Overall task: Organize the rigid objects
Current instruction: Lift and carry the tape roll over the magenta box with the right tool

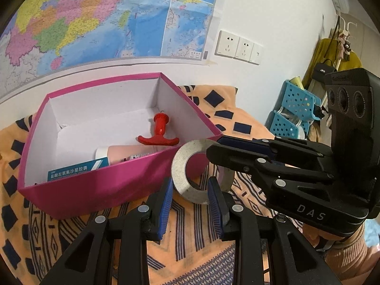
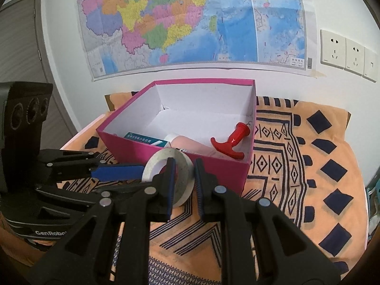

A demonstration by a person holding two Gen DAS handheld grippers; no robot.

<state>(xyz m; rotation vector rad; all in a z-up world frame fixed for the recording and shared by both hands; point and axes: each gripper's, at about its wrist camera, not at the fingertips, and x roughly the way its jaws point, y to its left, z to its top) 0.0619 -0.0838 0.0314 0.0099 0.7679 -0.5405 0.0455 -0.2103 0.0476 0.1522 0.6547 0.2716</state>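
Through the left wrist view, I am seeing the tape roll [image 1: 190,173] standing on edge just outside the near right corner of the pink box [image 1: 95,190], above the patterned cloth [image 1: 190,249]. The right claw [image 1: 222,143] is reaching in from the right, pressed together on the roll's upper rim, one finger through the hole. The left claw [image 1: 191,210] is hanging just below the roll, partly spread and gripping nothing; the roll's lower edge is sitting between its blue pads, and I cannot tell whether it is touching them. Through the right wrist view, I am seeing the right claw [image 2: 185,180] pinching the roll [image 2: 166,166] across its band, with the box [image 2: 201,168] lying straight ahead and slightly above. The left claw [image 2: 118,172] is pointing in from the left beside the roll. The red handle [image 2: 231,140] and medicine packet [image 2: 144,139] are already lying inside. I am judging the right hand better placed to carry the roll forward over the near wall.
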